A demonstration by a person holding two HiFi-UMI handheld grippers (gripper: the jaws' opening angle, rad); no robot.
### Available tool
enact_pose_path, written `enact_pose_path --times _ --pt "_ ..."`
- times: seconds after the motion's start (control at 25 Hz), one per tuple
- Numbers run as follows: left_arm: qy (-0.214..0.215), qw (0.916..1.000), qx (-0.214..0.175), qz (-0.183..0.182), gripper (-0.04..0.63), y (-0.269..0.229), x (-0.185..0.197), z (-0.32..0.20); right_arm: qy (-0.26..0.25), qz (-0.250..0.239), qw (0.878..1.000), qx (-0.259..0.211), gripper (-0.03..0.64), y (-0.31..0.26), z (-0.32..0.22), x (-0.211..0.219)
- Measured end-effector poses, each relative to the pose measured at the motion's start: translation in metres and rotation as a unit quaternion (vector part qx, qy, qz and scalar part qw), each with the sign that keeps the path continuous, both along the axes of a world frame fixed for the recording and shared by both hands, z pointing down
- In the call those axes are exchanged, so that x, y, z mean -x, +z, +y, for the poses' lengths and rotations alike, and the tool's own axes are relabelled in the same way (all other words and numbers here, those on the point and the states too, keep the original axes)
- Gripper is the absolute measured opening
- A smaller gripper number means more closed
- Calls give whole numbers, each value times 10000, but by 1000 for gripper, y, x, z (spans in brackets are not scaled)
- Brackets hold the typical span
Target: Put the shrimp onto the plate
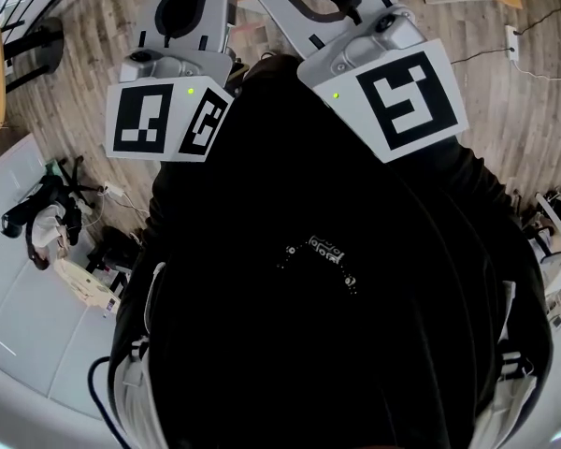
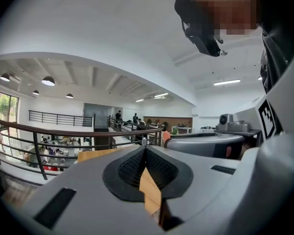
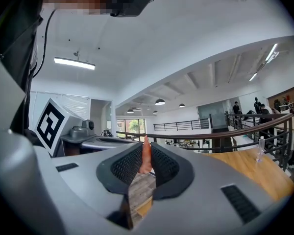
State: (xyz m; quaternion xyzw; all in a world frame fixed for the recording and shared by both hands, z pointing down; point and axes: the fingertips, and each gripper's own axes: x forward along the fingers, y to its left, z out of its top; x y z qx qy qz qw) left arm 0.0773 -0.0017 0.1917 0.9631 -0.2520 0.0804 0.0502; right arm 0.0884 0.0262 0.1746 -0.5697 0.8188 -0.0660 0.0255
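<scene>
In front of the chest, both grippers are held up, with no table under them. The person's black long-sleeved top (image 1: 337,297) fills the head view. The small white print (image 1: 323,251) on its chest is too small to read. Plank wood floor (image 1: 505,73) shows round the edges.

Grey left gripper (image 2: 144,150): ribbed black pads pressed together at the tips, nothing between them.

Grey right gripper (image 3: 146,146): pinching the orange-pink shrimp (image 3: 146,160) between its pads. The shrimp is upright, and its narrow end pokes above the jaw tips. A dark handrail (image 3: 225,133) runs behind.

The cubes carry black-and-white square markers (image 1: 159,120), patterns only.
</scene>
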Motion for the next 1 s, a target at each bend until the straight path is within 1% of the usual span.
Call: enact_pose_path --times 0.16,0.24,0.36,0.44,0.52,0.6,0.76,0.84,0.92,1.0 --pt "-37 9999 95 45 6 7 4 -10 -55 51 10000 55 66 3 -13 2" --pt "6 9999 79 97 6 3 6 -20 -20 130 9999 61 65 1 -22 5" --pt "50 9999 -14 165 6 -4 9 -37 121 329 9994 -56 66 -6 -40 7" --pt "7 9998 -97 178 6 -6 10 -49 277 417 9986 -188 65 -9 -52 7" --pt "-32 9997 -174 181 5 -8 9 -61 430 454 9977 -274 65 -11 -63 6" --pt "2 9997 -204 161 5 -9 5 -73 499 440 9975 -243 66 -11 -73 3" --pt "236 9996 -80 162 6 -4 -5 -93 623 379 9973 -54 65 -7 -93 -6" --pt "414 9991 -15 130 5 7 -19 -102 752 297 9967 53 66 3 -106 -22" --pt "634 9979 52 103 5 19 -31 -112 876 320 9955 163 66 14 -118 -39" --pt "796 9967 121 100 5 23 -35 -126 983 359 9942 231 65 18 -130 -47"
